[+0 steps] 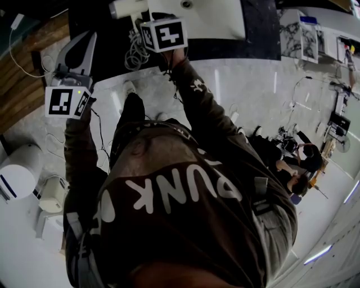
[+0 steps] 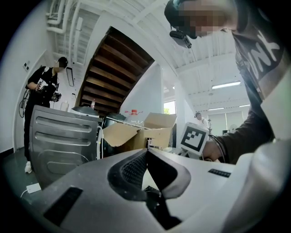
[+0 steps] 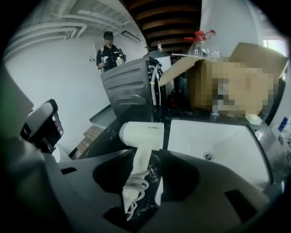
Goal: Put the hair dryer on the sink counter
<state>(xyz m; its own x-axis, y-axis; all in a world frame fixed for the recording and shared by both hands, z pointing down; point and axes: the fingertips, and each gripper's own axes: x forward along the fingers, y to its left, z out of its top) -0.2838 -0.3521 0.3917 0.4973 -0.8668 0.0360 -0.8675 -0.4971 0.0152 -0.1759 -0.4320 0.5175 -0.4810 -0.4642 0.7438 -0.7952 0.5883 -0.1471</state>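
Note:
A white hair dryer (image 3: 141, 136) lies on the dark marble counter (image 3: 107, 134), just left of the white sink (image 3: 227, 145), with its coiled cord (image 3: 132, 193) bunched at the handle's end. My right gripper (image 3: 146, 157) is open over it, a jaw on either side of the handle and bare counter showing beside the right jaw. The head view has the hair dryer (image 1: 128, 8) at the top edge, beyond the right gripper's marker cube (image 1: 163, 35). My left gripper (image 1: 84, 48) is held out to the left, away from the counter, shut and empty, tips (image 2: 146, 151) meeting.
Behind the counter stand a grey metal appliance (image 3: 129, 86), a cardboard box (image 3: 236, 82) and a plastic bottle (image 3: 200, 43). A person (image 3: 108, 50) stands far back. On the floor are a white round appliance (image 1: 19, 171), cables (image 1: 101, 135), and seated people (image 1: 298, 166) to the right.

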